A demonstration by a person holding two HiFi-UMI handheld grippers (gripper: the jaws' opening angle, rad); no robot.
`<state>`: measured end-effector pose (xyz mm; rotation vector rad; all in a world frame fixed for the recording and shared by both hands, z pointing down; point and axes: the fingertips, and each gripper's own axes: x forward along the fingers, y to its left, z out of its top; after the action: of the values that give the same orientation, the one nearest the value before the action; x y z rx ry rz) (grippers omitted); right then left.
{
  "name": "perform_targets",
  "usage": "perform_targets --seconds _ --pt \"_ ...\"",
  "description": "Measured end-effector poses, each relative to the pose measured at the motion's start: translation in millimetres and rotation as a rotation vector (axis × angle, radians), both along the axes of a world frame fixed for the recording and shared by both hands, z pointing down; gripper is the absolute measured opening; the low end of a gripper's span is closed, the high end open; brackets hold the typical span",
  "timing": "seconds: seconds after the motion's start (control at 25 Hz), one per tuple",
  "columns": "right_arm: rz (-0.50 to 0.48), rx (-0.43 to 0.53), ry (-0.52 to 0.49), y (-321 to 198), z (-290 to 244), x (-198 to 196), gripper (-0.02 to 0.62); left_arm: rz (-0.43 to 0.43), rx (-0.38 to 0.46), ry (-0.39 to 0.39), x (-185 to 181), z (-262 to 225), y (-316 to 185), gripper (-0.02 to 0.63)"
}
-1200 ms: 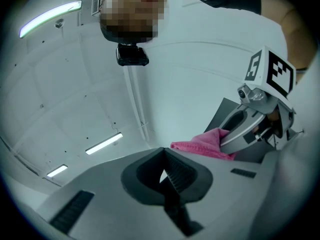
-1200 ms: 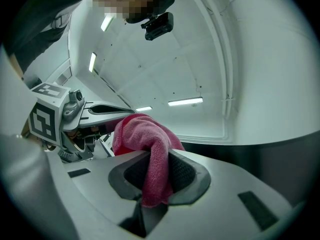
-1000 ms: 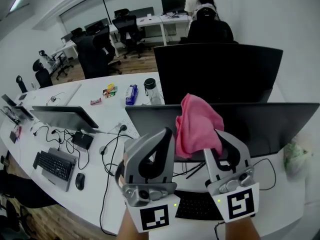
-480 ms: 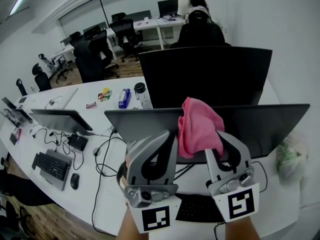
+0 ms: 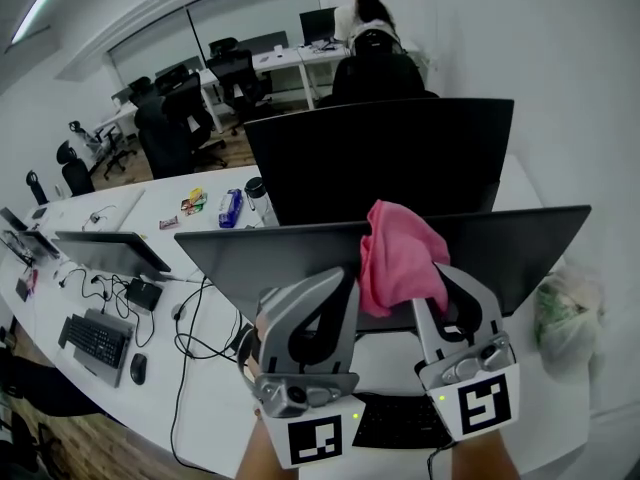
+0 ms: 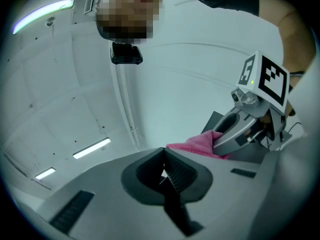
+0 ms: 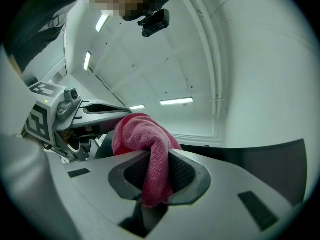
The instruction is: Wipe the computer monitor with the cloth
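Cloth (image 5: 400, 253) is mid-frame, pinched tight in the right gripper (image 5: 445, 293), over the near monitor (image 5: 250, 258) top edge. Jaws of the left gripper (image 5: 325, 288) are closed on nothing. Screen spreads wider left than 1 second ago, so wiping looks close.

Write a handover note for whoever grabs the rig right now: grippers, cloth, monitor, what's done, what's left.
Left gripper: jaws together, nothing between them, held up beside the right one.
Right gripper: shut on the cloth, which is pink and bunches up above the jaws.
Monitor: the near one on the desk, directly in front of both grippers. In the head view the cloth sits over its upper middle; contact cannot be confirmed.
Done: cloth is gripped and raised to the screen. Whether any wiping has happened cannot be told.
Left: wipe across the screen.
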<state>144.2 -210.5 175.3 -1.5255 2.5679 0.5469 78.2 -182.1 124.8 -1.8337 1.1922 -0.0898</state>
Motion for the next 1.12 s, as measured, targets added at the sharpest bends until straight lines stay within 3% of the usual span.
perform_targets --seconds 1.12 --pt "0.169 0.019 -0.002 -4.3 -0.2 156.8 0.079 0.169 -0.029 -0.022 166.0 8.5 -13.7 0.005"
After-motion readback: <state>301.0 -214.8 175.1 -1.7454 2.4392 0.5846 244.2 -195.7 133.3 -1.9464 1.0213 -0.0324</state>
